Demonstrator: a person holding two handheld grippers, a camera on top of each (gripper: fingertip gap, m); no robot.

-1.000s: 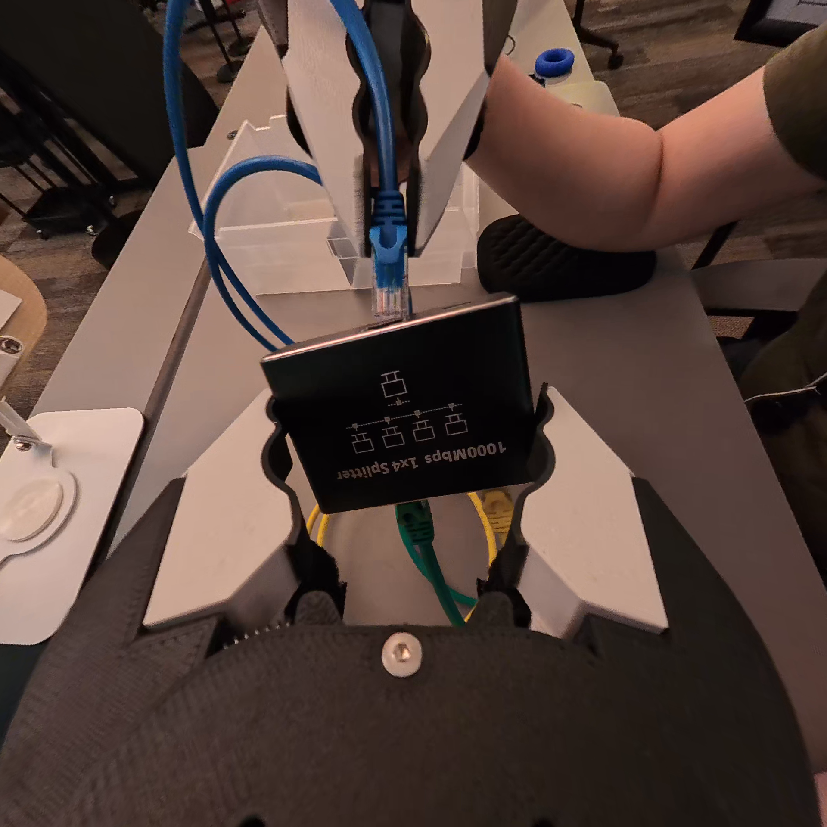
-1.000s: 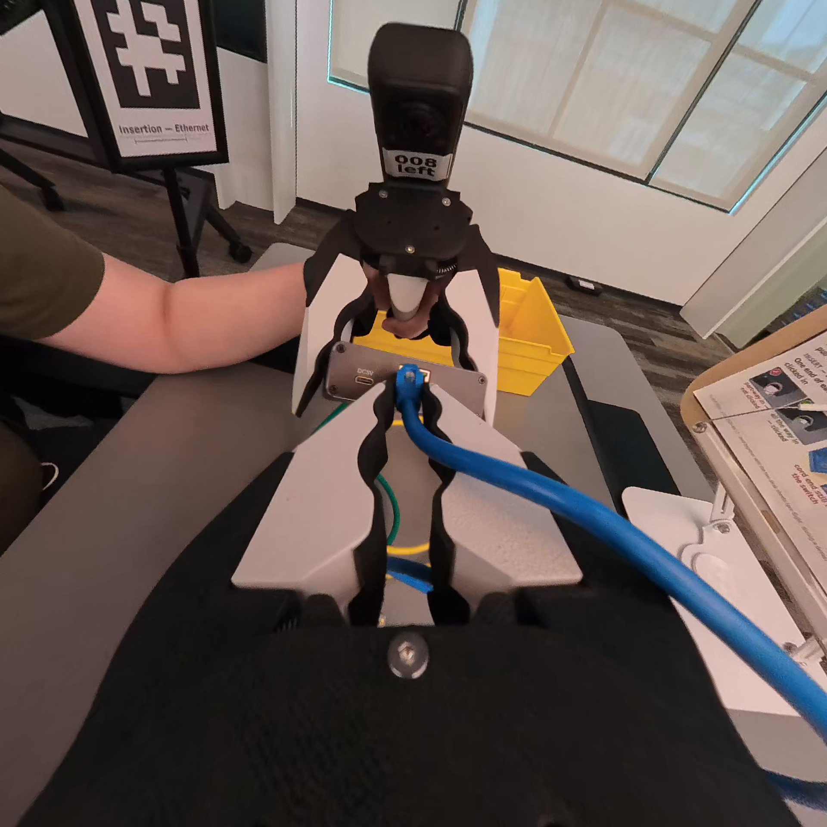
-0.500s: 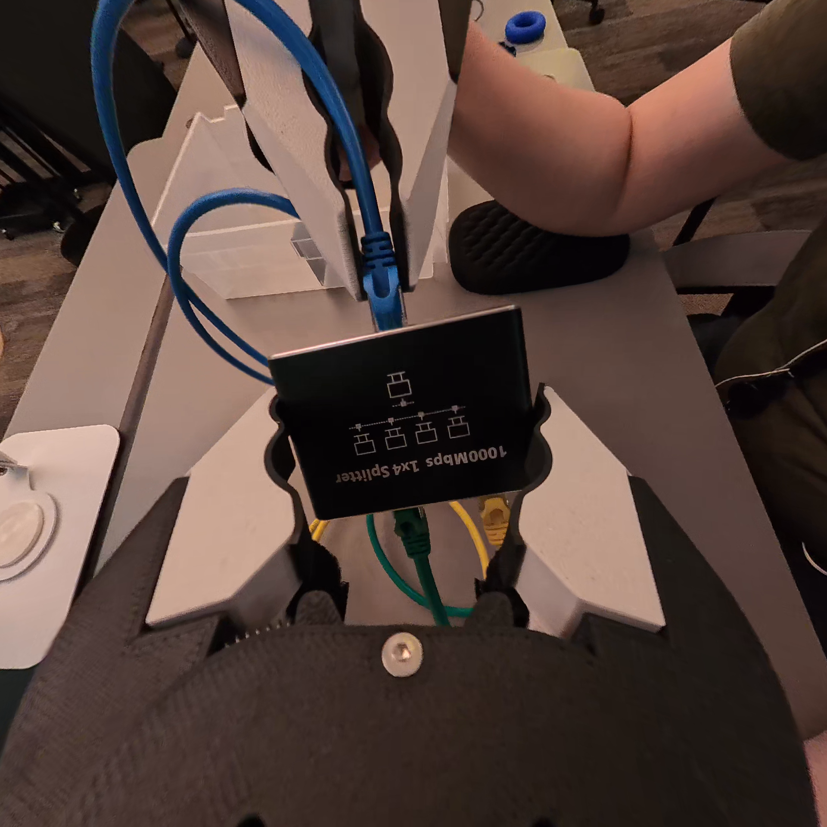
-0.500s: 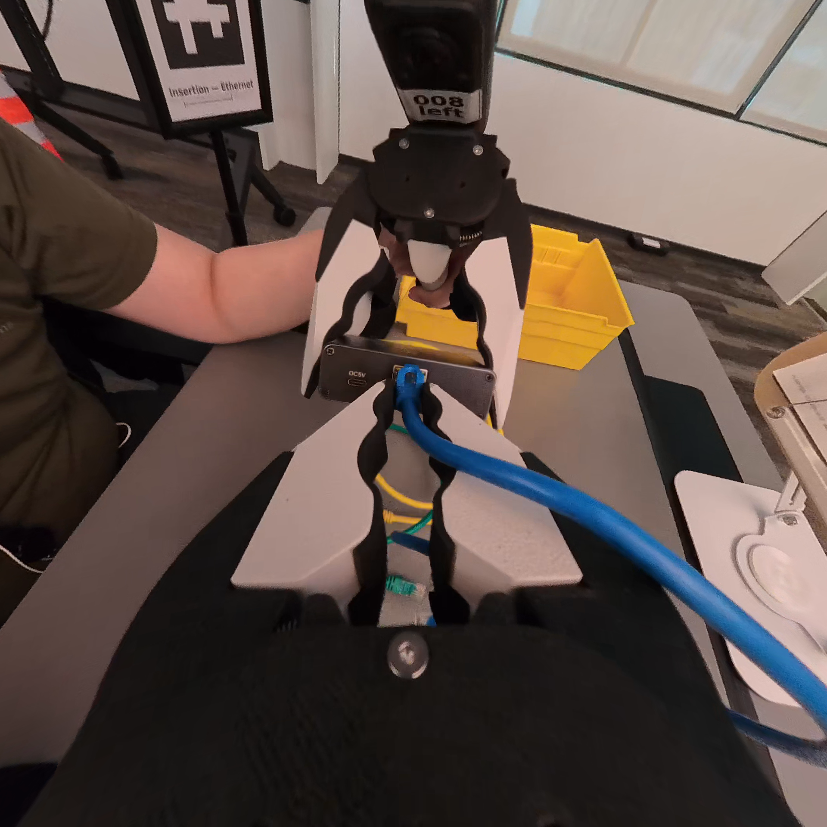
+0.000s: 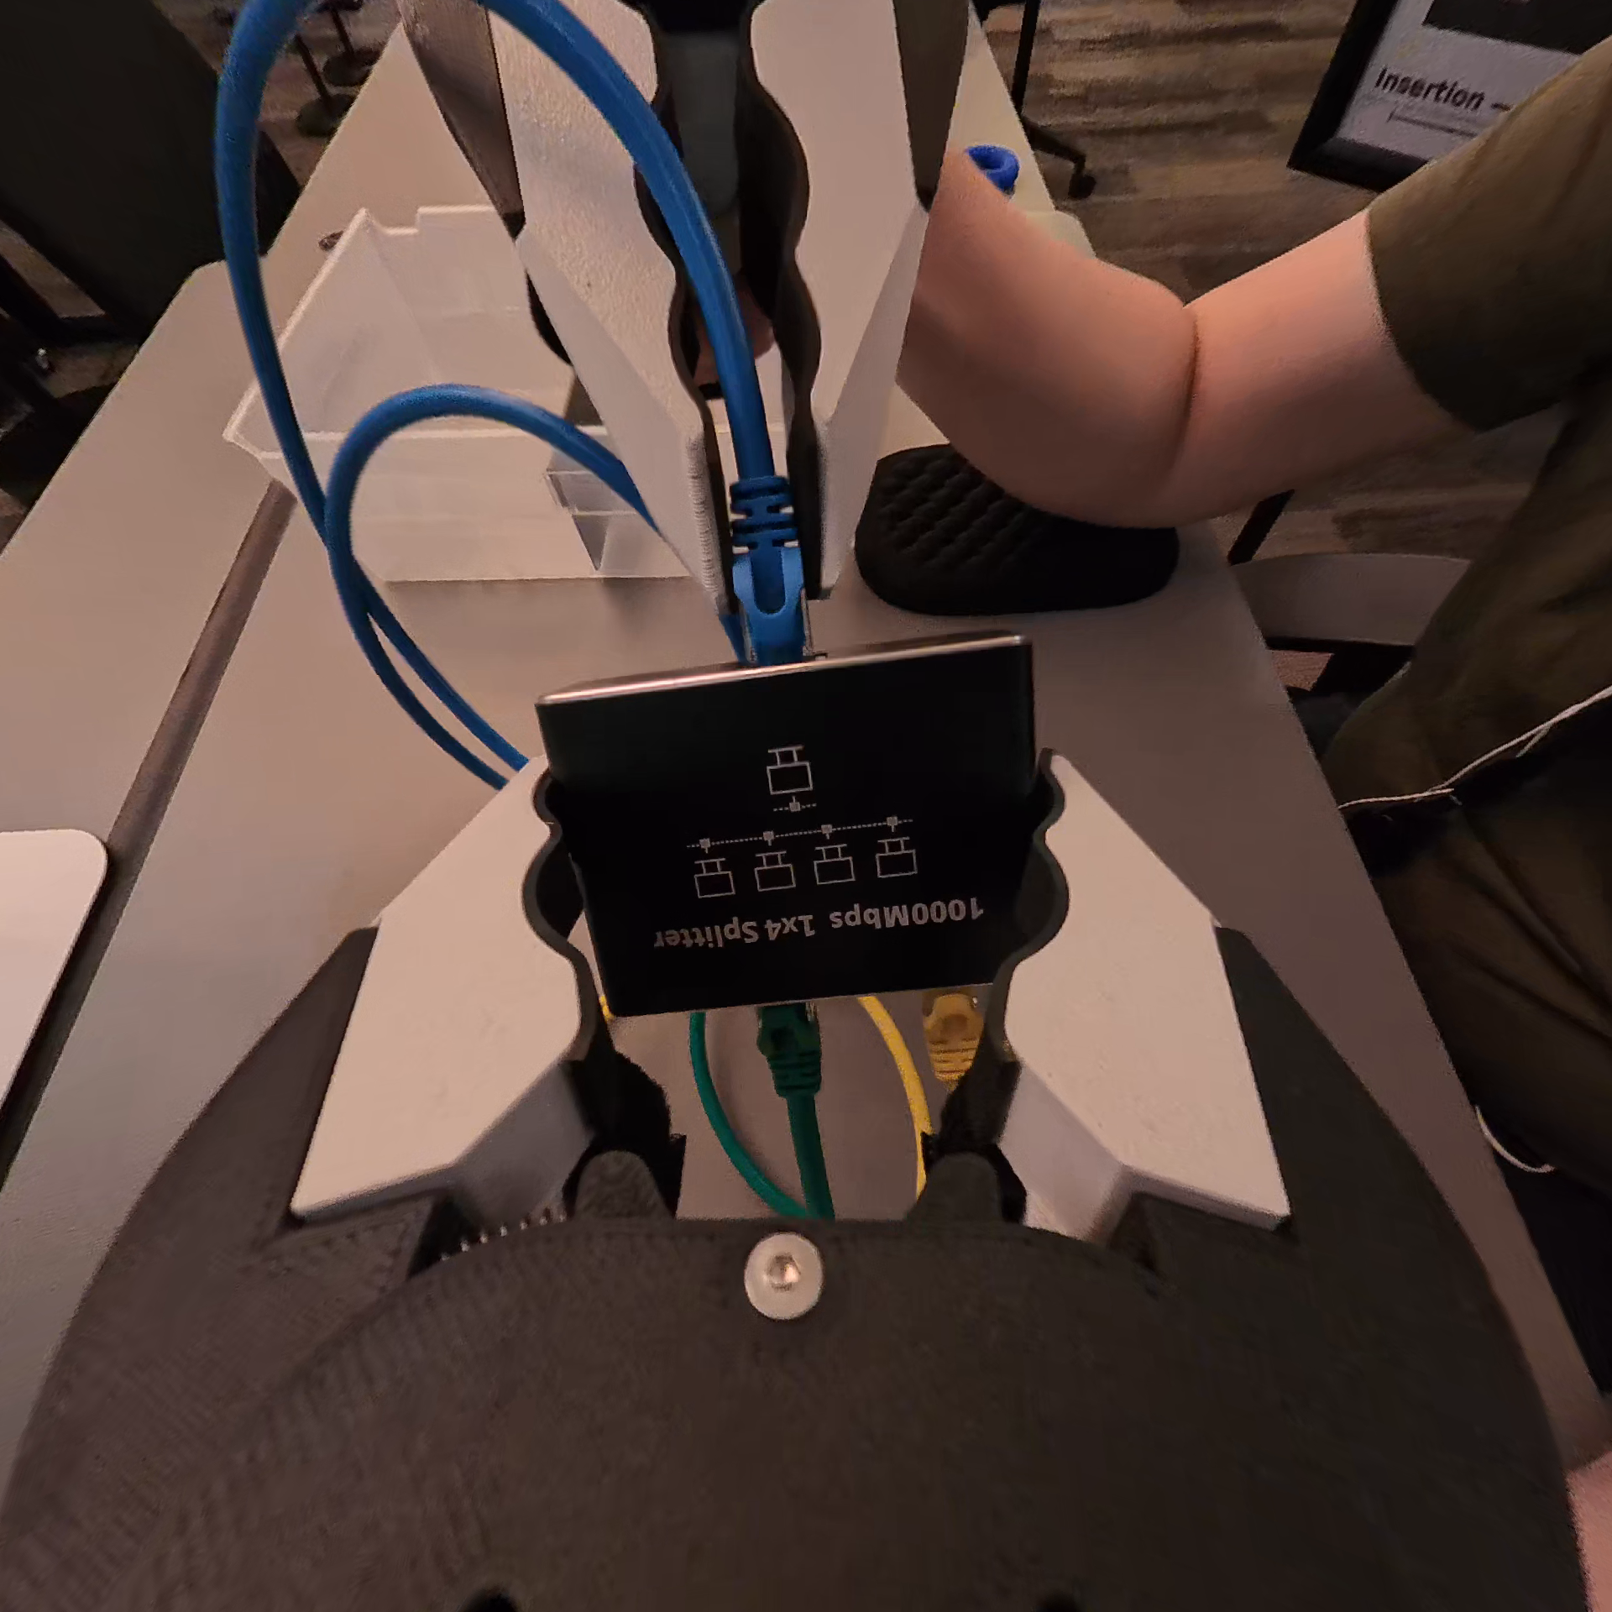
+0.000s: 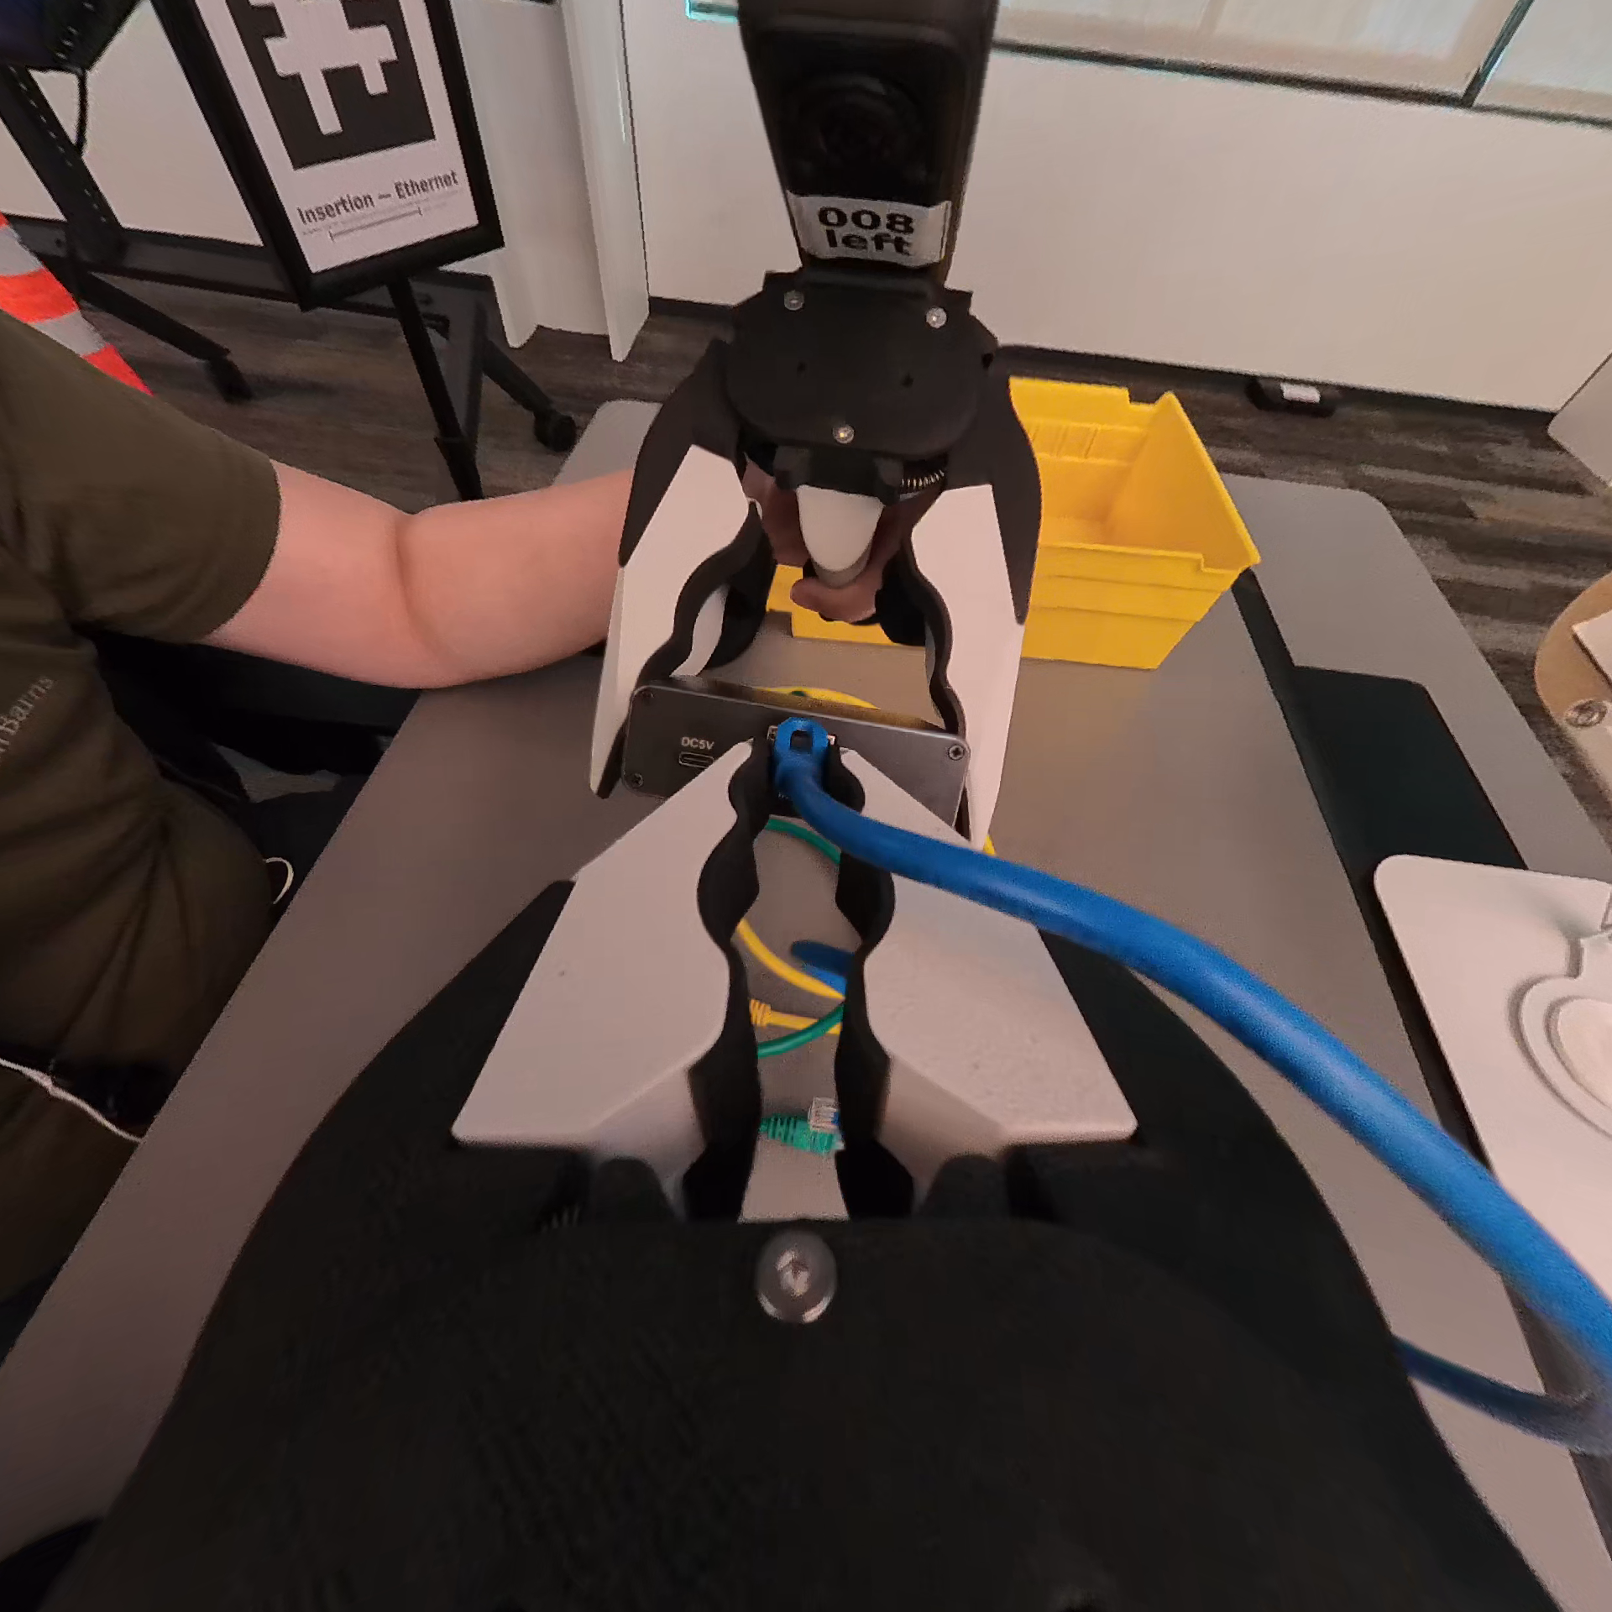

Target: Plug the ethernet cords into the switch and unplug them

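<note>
My left gripper (image 5: 798, 776) is shut on the black switch (image 5: 785, 872) and holds it by its two sides above the grey table (image 5: 1178, 785). A green plug (image 5: 789, 1047) and a yellow plug (image 5: 951, 1034) sit in the switch's near side. My right gripper (image 6: 795, 761) is shut on the blue plug (image 6: 794, 741) of the blue ethernet cord (image 6: 1134, 951). The plug sits in the port on the switch's far face (image 6: 907, 759), next to a small power socket. In the left wrist view the blue plug (image 5: 768, 576) meets the switch's top edge.
Loose green (image 6: 798, 1134) and yellow (image 6: 768, 1012) plugs lie on the table under my right gripper. There is a yellow bin (image 6: 1134, 541) behind the switch and a clear plastic bin (image 5: 419, 471) opposite. A black wrist rest (image 5: 1012, 541), a white plate (image 6: 1500, 1003) and the person's arm (image 5: 1134, 375) are close by. Across from one pair of fingers to the other is roughly 4 cm.
The blue plug was just outside the port with its clear tip showing. It has since gone into the switch. My right gripper has closed in on the switch.
</note>
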